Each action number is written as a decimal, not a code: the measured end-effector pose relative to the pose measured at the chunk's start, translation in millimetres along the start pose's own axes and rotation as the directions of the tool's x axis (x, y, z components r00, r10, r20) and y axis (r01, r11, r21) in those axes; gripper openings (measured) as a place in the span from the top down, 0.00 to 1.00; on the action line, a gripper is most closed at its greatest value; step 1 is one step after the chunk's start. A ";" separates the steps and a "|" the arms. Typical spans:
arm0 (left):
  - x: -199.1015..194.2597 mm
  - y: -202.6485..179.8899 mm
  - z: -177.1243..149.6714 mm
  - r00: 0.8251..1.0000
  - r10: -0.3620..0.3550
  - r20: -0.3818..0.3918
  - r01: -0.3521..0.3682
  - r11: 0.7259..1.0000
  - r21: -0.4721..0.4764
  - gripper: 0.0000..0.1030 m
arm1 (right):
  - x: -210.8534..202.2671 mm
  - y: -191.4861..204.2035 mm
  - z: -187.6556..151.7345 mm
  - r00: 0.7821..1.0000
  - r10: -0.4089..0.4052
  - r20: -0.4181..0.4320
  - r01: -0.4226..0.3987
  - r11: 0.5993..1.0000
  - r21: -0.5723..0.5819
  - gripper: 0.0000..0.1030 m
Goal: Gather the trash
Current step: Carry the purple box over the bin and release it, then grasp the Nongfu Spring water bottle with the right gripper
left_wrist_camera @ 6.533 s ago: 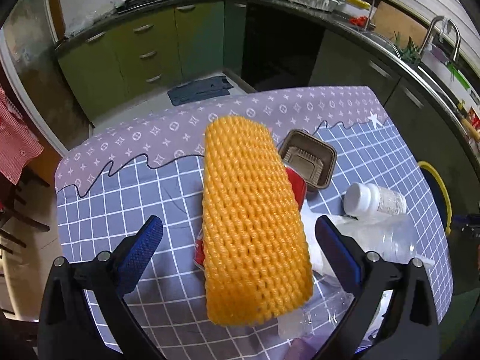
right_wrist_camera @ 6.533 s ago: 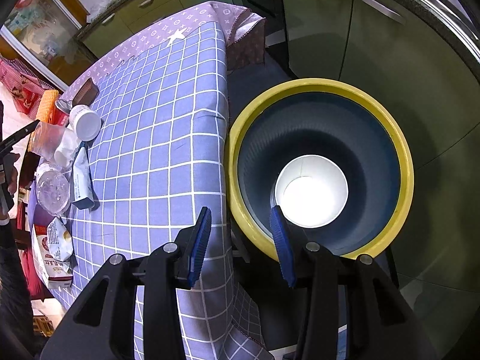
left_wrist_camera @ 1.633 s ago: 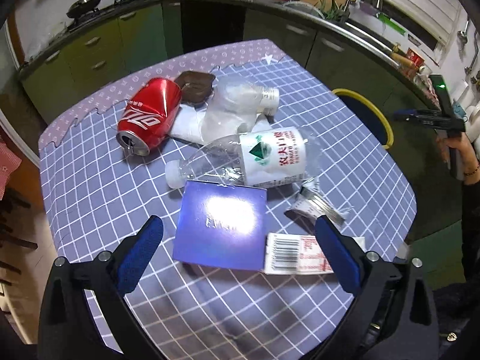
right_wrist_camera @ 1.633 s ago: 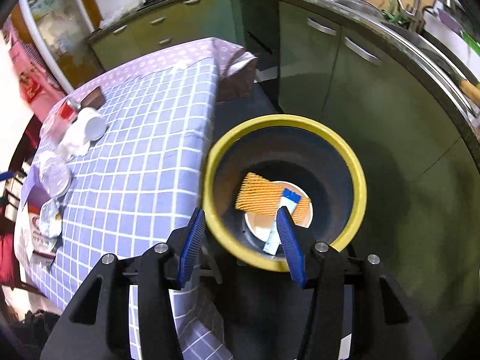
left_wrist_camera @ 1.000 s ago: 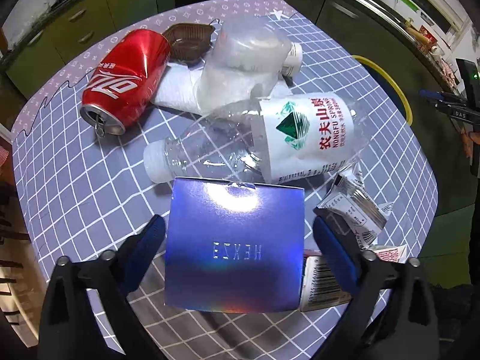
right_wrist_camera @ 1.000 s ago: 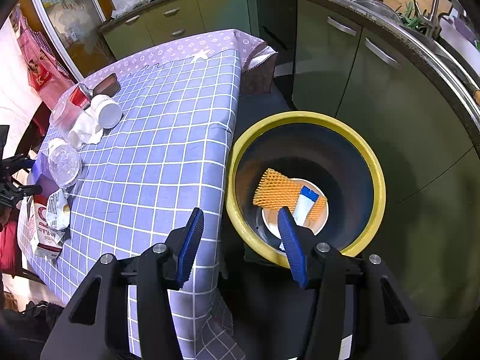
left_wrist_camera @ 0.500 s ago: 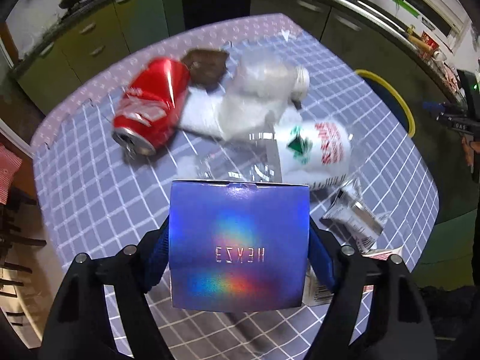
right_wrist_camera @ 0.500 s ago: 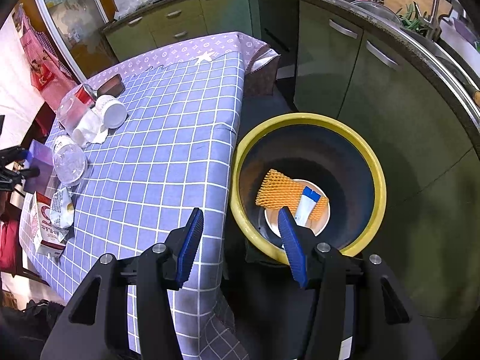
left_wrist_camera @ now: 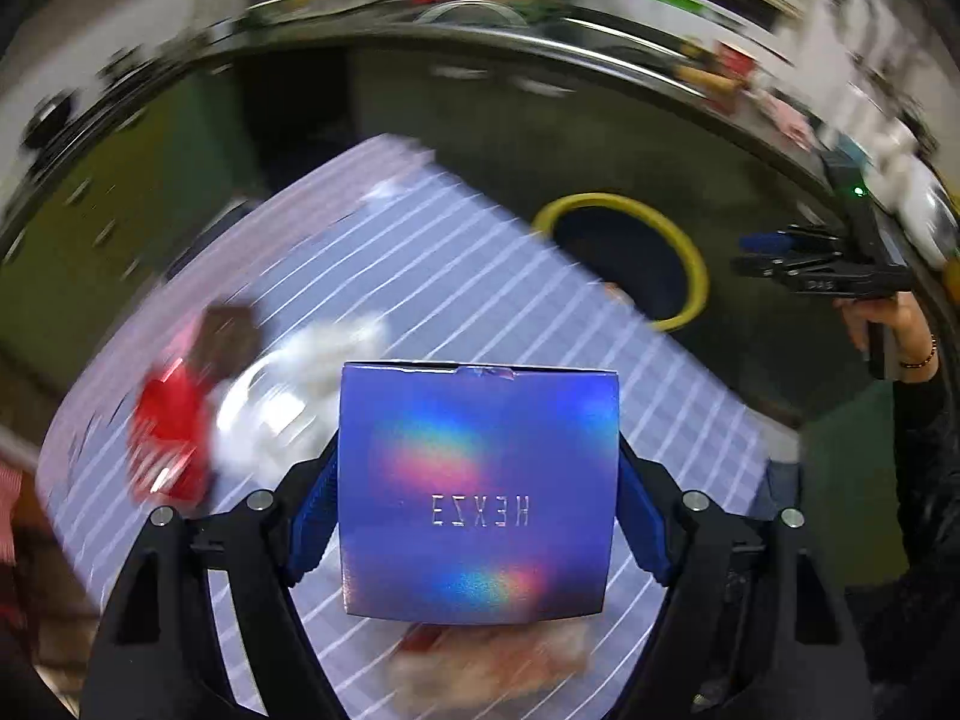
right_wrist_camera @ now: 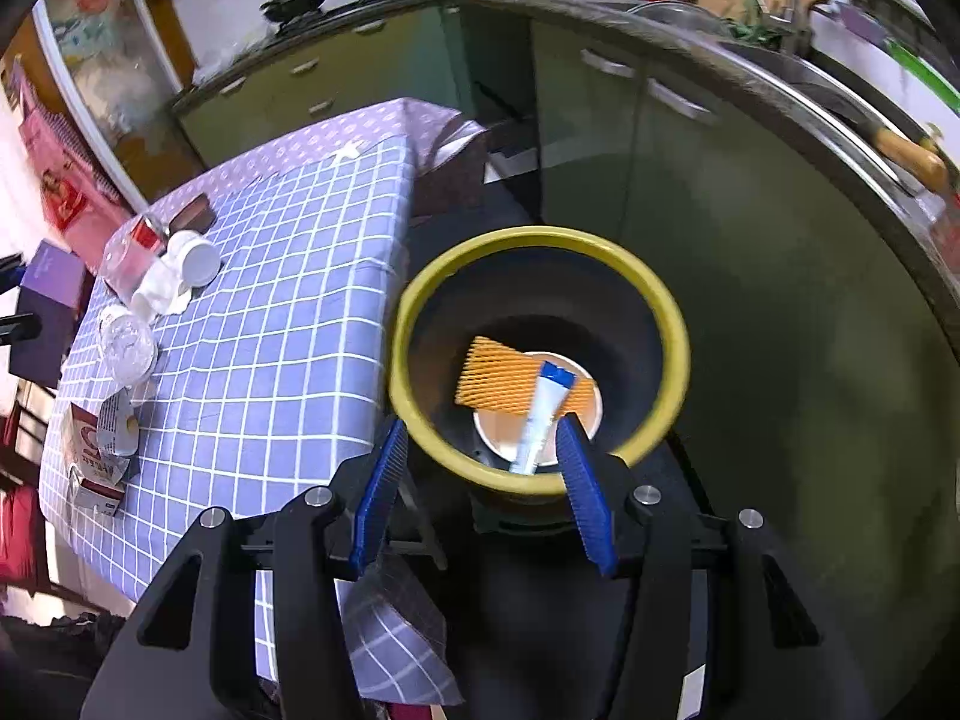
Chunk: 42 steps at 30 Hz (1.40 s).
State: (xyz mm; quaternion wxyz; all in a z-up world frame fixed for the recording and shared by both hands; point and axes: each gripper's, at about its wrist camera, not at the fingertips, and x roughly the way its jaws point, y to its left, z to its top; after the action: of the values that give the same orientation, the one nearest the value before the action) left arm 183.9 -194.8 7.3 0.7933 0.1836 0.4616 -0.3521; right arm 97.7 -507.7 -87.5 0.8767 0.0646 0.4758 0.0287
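My left gripper point(left_wrist_camera: 477, 516) is shut on a shiny blue-purple box point(left_wrist_camera: 477, 492) and holds it above the checked tablecloth point(left_wrist_camera: 480, 294). The box also shows at the far left of the right wrist view point(right_wrist_camera: 51, 294). The yellow-rimmed dark bin point(left_wrist_camera: 624, 258) stands beyond the table's edge. My right gripper point(right_wrist_camera: 480, 468) is open and empty just above the bin's near rim point(right_wrist_camera: 540, 354). Inside the bin lie an orange foam net point(right_wrist_camera: 504, 381), a white tube point(right_wrist_camera: 540, 414) and a paper cup point(right_wrist_camera: 537, 420).
On the table are a red can point(left_wrist_camera: 171, 438), a clear plastic bottle point(right_wrist_camera: 126, 342), a white pill bottle point(right_wrist_camera: 195, 261), a brown tray point(right_wrist_camera: 192, 213) and printed wrappers point(right_wrist_camera: 99, 450). Green kitchen cabinets point(right_wrist_camera: 690, 192) curve behind the bin. The left wrist view is motion-blurred.
My left gripper closed on the blue box, lifted it off the table and swung toward the bin. My right gripper stayed over the bin, shifting slightly.
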 end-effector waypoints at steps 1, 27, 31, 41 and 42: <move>11.0 -18.7 17.7 1.000 -0.027 0.002 0.027 0.999 0.036 0.28 | -4.8 -5.1 -3.5 1.000 -0.002 0.008 0.002 1.000 0.009 0.50; 139.5 -129.9 139.6 0.990 -0.138 -0.021 0.139 0.983 0.116 0.17 | -29.7 -76.3 -62.4 1.000 -0.010 0.015 0.007 0.989 0.151 0.50; 82.0 -101.5 110.2 0.988 -0.143 0.051 0.140 0.988 0.067 0.15 | -28.4 -54.9 -50.7 1.000 0.007 0.020 -0.009 0.995 0.104 0.50; -33.8 -14.7 -4.6 0.989 0.001 0.146 0.017 0.993 -0.119 0.12 | -9.0 63.0 -16.1 0.991 0.128 -0.024 -0.131 0.980 -0.151 0.49; -42.3 -6.0 -18.6 0.989 0.024 0.147 -0.003 0.990 -0.144 0.12 | -4.4 80.6 -12.0 0.988 0.151 -0.040 -0.156 0.971 -0.181 0.49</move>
State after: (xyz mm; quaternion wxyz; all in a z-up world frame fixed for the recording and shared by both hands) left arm 154.5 -171.0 34.6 0.8390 0.1024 0.4240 -0.3252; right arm 86.1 -427.4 -78.9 0.8679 0.0199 0.4759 0.1410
